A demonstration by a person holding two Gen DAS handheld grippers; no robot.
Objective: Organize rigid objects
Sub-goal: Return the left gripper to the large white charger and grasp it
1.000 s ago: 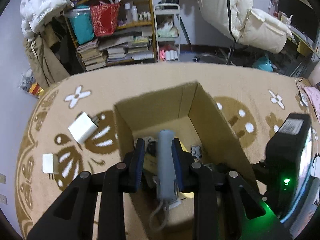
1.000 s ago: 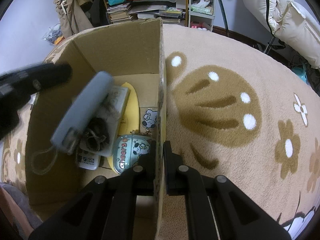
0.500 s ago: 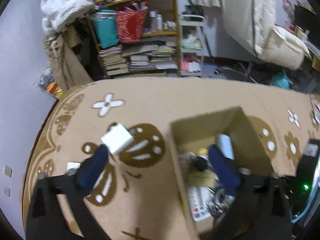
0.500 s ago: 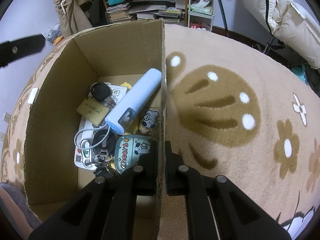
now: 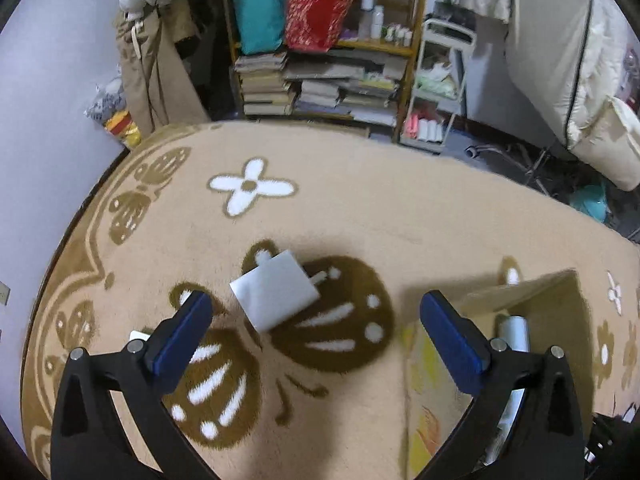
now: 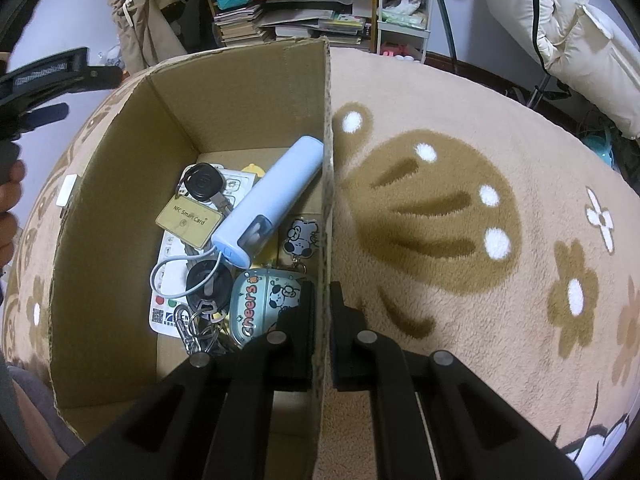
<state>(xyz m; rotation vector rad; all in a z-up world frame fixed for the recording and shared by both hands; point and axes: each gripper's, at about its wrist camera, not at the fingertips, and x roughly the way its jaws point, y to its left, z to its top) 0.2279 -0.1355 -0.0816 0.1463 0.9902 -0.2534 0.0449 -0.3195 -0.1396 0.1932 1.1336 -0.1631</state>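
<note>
While your right gripper [image 6: 322,312] clamps the cardboard box [image 6: 120,184] wall, your empty, spread left gripper [image 5: 316,328] faces a white charger [image 5: 274,296].

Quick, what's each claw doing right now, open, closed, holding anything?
Left claw: open, holding nothing.
Right claw: closed on the cardboard box wall.

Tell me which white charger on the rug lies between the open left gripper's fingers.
The larger square charger, on the brown butterfly pattern, midway before the left gripper. The smaller one is mostly hidden behind the left finger.
</note>
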